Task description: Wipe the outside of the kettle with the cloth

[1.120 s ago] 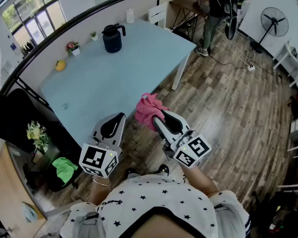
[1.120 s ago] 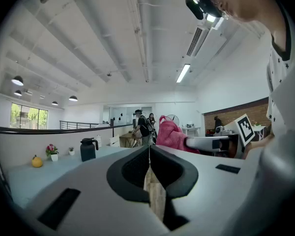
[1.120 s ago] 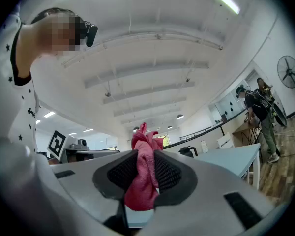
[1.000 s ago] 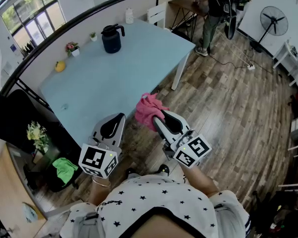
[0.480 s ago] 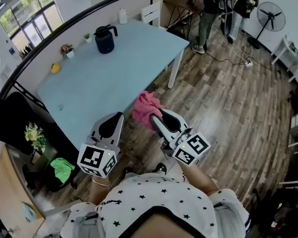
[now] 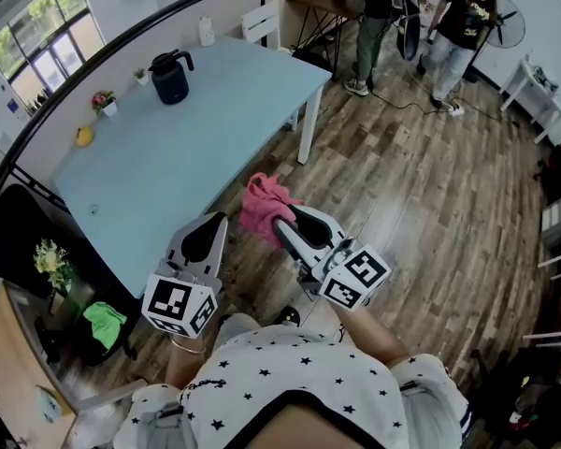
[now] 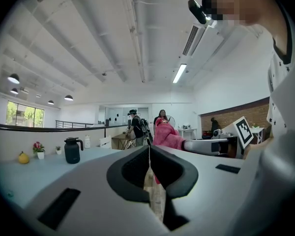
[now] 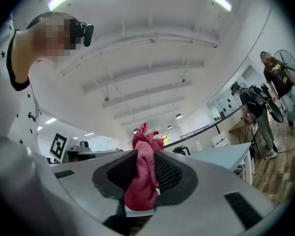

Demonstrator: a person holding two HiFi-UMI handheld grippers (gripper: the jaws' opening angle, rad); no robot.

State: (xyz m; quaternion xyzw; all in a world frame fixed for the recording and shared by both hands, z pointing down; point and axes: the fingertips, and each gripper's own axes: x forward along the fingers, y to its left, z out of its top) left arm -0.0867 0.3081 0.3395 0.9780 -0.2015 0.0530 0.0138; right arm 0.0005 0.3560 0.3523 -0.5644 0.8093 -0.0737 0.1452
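— Head view first: where's the kettle (image 6: 169, 76)?
— I see it at eleven o'clock, near the far edge of the pale blue worktop (image 6: 196, 143), well apart from both tongs.
— And the cloth (image 6: 265, 204)?
— It's pink and bunched, and my right tongs (image 6: 280, 224) are pinching it just off the worktop's near edge, over the wood floor (image 6: 402, 185).
— Left tongs (image 6: 221, 221)?
— Pressed together on nothing, at eight o'clock from the cloth.
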